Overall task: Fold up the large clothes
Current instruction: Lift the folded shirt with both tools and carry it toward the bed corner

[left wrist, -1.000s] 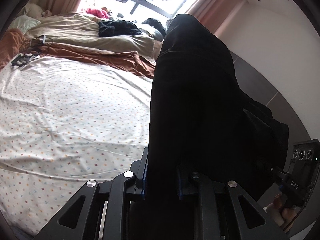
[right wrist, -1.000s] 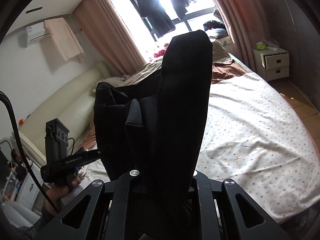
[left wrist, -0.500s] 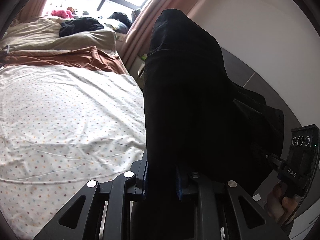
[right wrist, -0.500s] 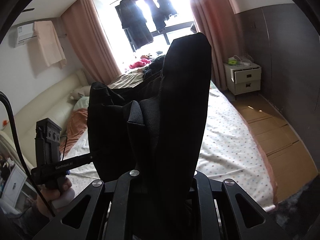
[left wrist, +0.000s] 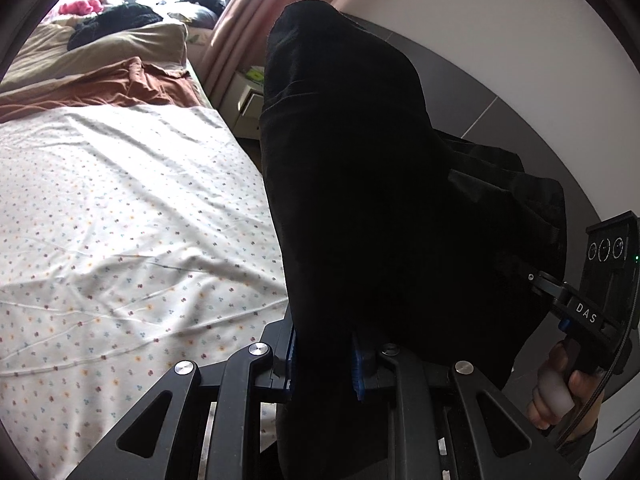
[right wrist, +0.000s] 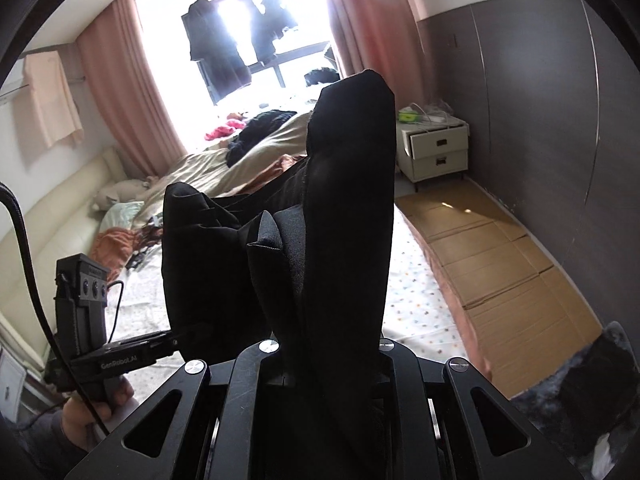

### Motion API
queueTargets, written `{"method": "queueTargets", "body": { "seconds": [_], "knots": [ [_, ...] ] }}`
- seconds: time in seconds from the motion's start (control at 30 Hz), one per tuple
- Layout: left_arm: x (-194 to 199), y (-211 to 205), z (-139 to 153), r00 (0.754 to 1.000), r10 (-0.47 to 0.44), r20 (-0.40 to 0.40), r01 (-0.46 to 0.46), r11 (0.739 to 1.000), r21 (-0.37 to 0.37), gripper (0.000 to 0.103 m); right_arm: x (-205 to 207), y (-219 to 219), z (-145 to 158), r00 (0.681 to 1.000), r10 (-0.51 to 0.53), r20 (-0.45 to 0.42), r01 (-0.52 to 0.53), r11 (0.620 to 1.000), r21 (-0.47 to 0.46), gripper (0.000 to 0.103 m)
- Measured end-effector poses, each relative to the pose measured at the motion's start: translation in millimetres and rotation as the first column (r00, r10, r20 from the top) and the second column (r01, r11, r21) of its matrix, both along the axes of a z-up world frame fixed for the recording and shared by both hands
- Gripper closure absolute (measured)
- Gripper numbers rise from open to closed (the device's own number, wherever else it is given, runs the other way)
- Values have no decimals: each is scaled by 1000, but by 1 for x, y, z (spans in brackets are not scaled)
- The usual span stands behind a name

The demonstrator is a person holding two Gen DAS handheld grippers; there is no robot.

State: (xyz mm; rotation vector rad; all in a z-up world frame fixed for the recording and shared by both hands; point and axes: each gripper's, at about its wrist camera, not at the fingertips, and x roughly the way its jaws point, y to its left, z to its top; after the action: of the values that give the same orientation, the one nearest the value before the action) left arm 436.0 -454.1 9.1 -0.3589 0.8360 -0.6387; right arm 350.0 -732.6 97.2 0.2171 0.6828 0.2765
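We hold a black garment [left wrist: 360,208] between both tools, and it fills the centre of each wrist view, standing up from the jaws in a tall fold. Our left gripper [left wrist: 324,364] is clamped on one bunched edge of it, blue pads just showing at either side of the cloth. Our right gripper [right wrist: 328,356] pinches another edge; its fingertips are buried in fabric, so the pads themselves we can only presume are pressed tight. In the left view the spotted bedsheet [left wrist: 120,220] spreads across the left half of the frame, with a brown blanket [left wrist: 100,88] at the upper left. In the right view a white nightstand [right wrist: 436,148] stands at the right, above flattened cardboard [right wrist: 504,272] on the floor.
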Motion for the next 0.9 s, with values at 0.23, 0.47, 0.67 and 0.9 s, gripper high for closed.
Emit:
{"method": "queueTargets", "body": {
  "seconds": [0.23,0.47,0.67,0.9],
  "knots": [
    [70,-14,-46,994,-14,-105,18,999,33,81,61,-12,-37,996,-17,-89,16,1000,-18,87],
    [127,-20,-86,981,-6,-193,13,999,35,81,130,-20,-73,981,-21,-192,9,998,-64,88],
    [165,-21,-124,964,6,-264,4,999,34,81,179,-10,-112,962,-7,-273,-25,993,-113,88],
    [204,-26,-174,922,63,-383,-39,997,71,69,201,-41,-170,889,-265,-373,157,942,-295,49]
  ]
}}
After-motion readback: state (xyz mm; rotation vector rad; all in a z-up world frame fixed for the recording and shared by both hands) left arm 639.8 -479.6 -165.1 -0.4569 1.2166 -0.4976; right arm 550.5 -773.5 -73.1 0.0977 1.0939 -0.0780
